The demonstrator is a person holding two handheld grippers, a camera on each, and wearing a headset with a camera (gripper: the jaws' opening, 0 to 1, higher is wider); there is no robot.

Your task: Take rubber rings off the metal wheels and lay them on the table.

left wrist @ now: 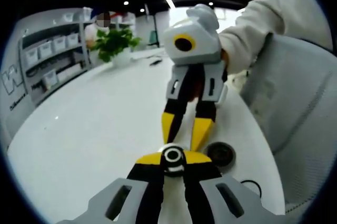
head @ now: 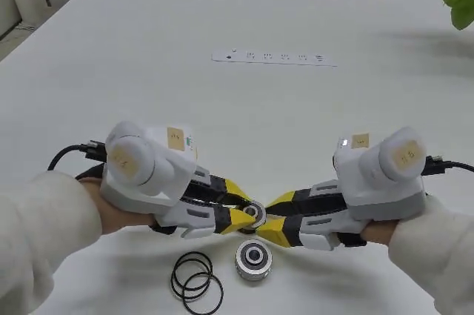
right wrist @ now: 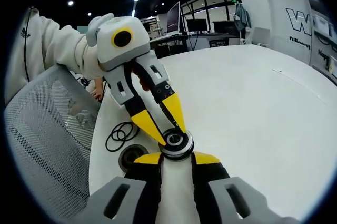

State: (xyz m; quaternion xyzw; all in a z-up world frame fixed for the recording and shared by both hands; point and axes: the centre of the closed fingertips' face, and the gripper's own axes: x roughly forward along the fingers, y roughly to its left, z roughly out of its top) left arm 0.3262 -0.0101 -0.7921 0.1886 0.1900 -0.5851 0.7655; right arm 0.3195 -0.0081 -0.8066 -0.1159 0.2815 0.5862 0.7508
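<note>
Metal wheel (head: 254, 213) pinched in fingers (head: 235, 219) of left gripper (head: 249, 213), right gripper (head: 267, 216), second wheel (head: 253, 259), rings (head: 195, 282) nearby

Both arms were in low from either side, pale sleeves, grippers pointed tip to tip. Left gripper (head: 243, 207) had its jaws clamped on the metal wheel (head: 254, 213). Right gripper (head: 275, 215) had its jaws slightly parted, right up against it. Couldn't tell if it actually gripped.
</note>
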